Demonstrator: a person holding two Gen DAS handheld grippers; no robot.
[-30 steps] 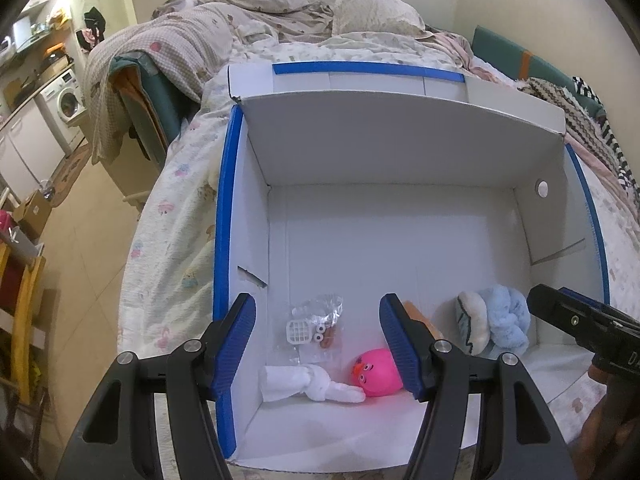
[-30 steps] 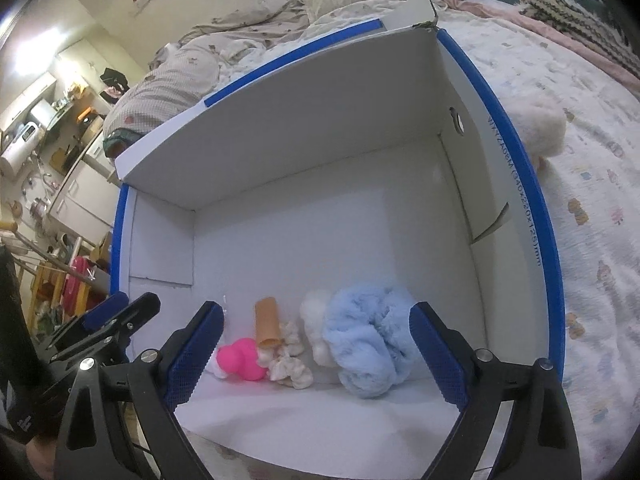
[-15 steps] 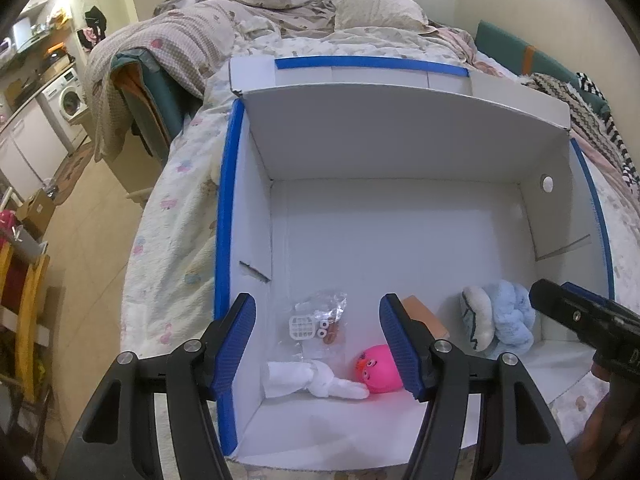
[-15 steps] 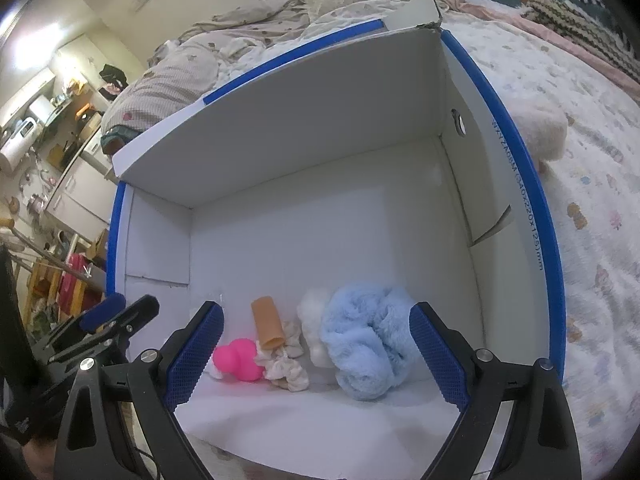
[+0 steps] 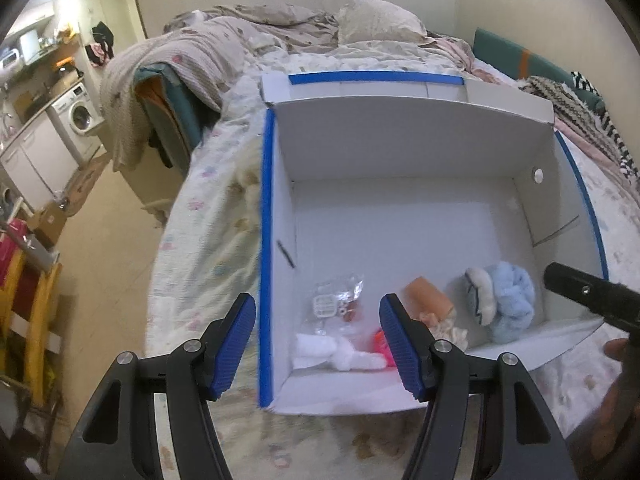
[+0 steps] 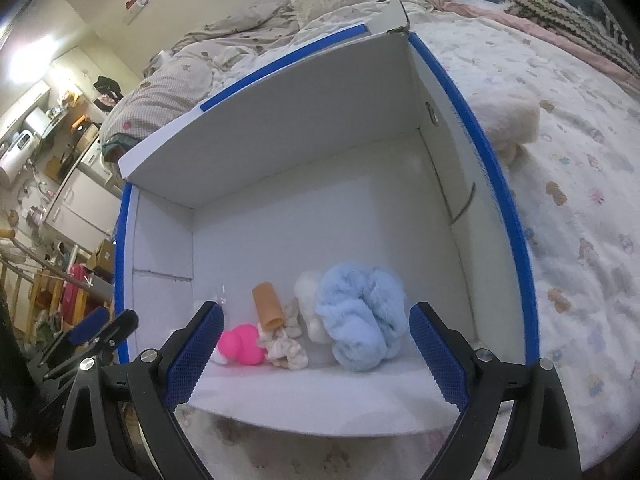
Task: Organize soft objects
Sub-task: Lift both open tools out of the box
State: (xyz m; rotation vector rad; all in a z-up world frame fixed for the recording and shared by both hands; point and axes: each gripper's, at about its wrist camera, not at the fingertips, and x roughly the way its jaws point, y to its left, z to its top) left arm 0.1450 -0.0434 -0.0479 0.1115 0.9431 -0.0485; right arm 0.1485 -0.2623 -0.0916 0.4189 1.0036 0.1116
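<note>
A white cardboard box (image 5: 400, 216) with blue-taped edges lies open on the bed. Along its near wall sit a fluffy blue plush (image 6: 360, 316), a white plush (image 6: 306, 296), a cream scrunchie (image 6: 286, 346), a tan tube (image 6: 267, 306), a pink squishy toy (image 6: 240, 344), a white cloth piece (image 5: 332, 350) and a clear bag of small parts (image 5: 334, 304). My left gripper (image 5: 316, 312) hovers open over the box's near left corner, holding nothing. My right gripper (image 6: 316, 314) hangs open above the blue plush and scrunchie, also holding nothing.
A cream fluffy plush (image 6: 508, 120) lies on the floral bedspread (image 6: 580, 200) outside the box's right wall. Rumpled blankets and a pillow (image 5: 376, 20) are behind the box. The bed's edge drops to the floor (image 5: 112, 240) at the left, with a washing machine (image 5: 78, 116) beyond.
My left gripper has drawn back and to the left, so the box sits farther right and smaller in its view. The right gripper has stayed nearly still. Both stay open.
</note>
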